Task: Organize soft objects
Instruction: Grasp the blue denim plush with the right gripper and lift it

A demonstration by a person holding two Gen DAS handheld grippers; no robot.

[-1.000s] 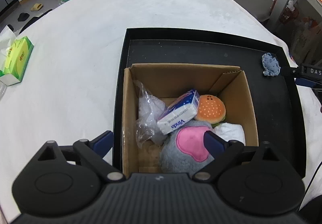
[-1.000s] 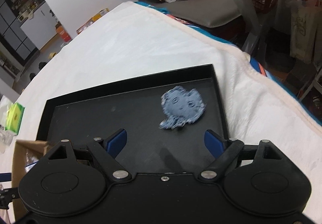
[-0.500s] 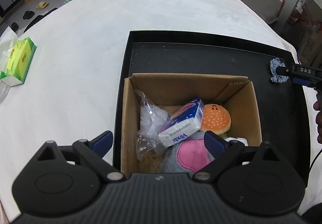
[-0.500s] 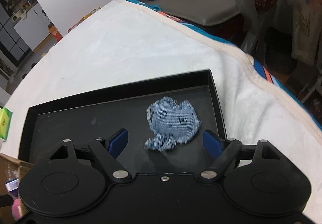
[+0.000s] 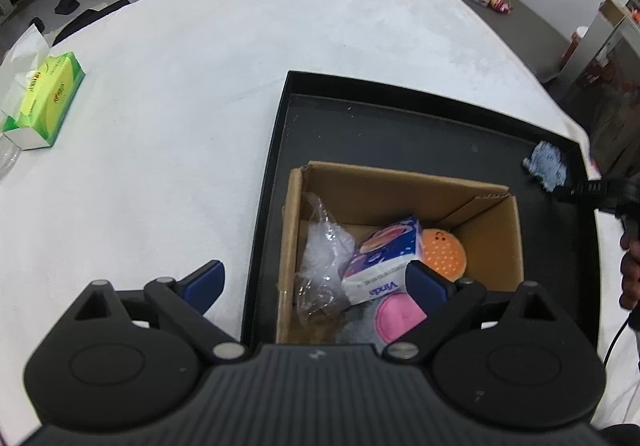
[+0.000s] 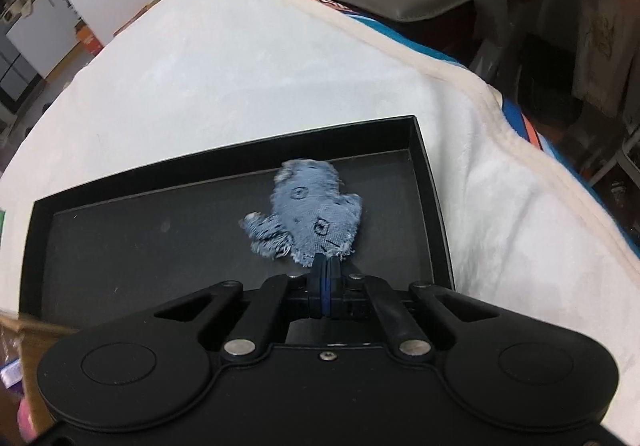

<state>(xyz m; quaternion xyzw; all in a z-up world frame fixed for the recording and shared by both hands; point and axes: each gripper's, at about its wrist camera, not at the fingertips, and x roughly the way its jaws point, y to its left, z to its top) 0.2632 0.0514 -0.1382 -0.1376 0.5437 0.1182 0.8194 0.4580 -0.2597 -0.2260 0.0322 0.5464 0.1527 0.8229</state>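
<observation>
From the left wrist: left hand-held gripper (image 5: 314, 280) spread wide, nothing between its blue pads, poised over the near edge of an open cardboard box (image 5: 404, 181). Box sitting inside a shallow black tray (image 5: 276, 149), matte with low walls, on a counter draped in a fuzzy white blanket (image 5: 200, 105). Packed in the box: a crinkled clear plastic bag (image 5: 322, 258), a soft blue-and-white tissue pack (image 5: 382, 266) marked Vinda lying tilted, an orange plush burger (image 5: 444, 254) dotted like sesame, and a grey plush with a pink patch (image 5: 394, 320) at the near wall. Right blue pad overlapping the tissue pack in this view; contact impossible to judge. Far off at the tray's right corner, well apart from this gripper, a frayed denim toy (image 5: 546, 163), with the right hand-held gripper (image 5: 560, 189) reaching in at its near edge. On the left of the blanket, a green tissue box (image 5: 48, 97). From the right wrist: right hand-held gripper (image 6: 326, 266) clamped down, blue pads pressed together on the lower fringe of the denim toy (image 6: 314, 215). Flat pale-blue woven cloth, ragged threads all round, stitched square eyes, lying straight ahead of the fingertips toward the tray's (image 6: 424, 149) far right corner. Cream-edged blanket (image 6: 260, 57) beyond.
</observation>
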